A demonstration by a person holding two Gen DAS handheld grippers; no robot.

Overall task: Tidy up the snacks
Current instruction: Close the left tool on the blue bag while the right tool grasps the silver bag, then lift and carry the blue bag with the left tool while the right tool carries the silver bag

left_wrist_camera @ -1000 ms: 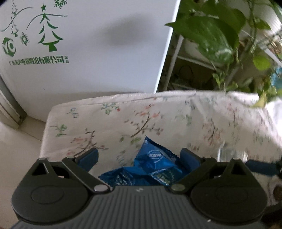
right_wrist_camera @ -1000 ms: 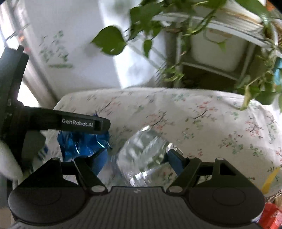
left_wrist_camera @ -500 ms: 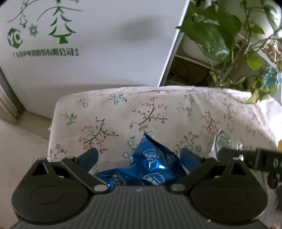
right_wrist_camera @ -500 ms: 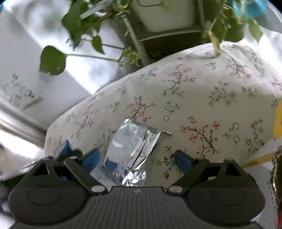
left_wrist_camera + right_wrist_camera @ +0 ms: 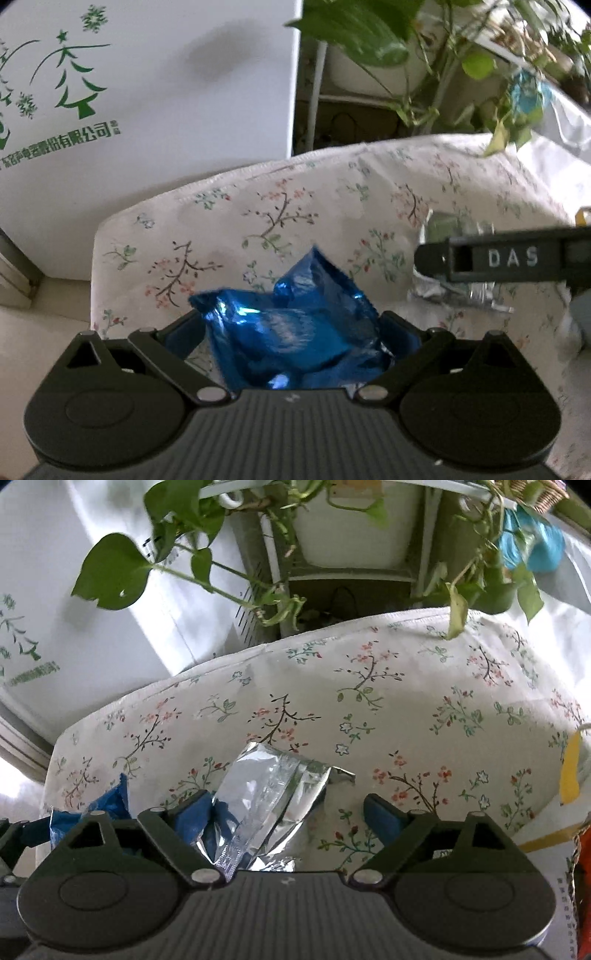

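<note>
A shiny blue snack packet [image 5: 295, 328] lies crumpled on the floral-cloth table [image 5: 295, 206], between the wide-apart fingers of my left gripper [image 5: 291, 332], which is open around it. A silver foil packet [image 5: 269, 794] lies on the same cloth between the fingers of my right gripper [image 5: 291, 812], which is open, with the packet against its left finger. The blue packet's edge [image 5: 107, 805] shows at the left of the right wrist view. The right gripper's arm [image 5: 509, 256] crosses over the silver packet [image 5: 454, 291] in the left wrist view.
A white box with green tree print [image 5: 110, 110] stands behind the table at the left. A potted trailing plant on a rack [image 5: 332, 535] hangs over the table's far edge. An orange packet [image 5: 583, 878] sits at the far right.
Both grippers have dropped closer to the cloth. The blue packet now sits lower and crumpled between the left fingers. The right view swung back level, and the silver packet lies flatter.
</note>
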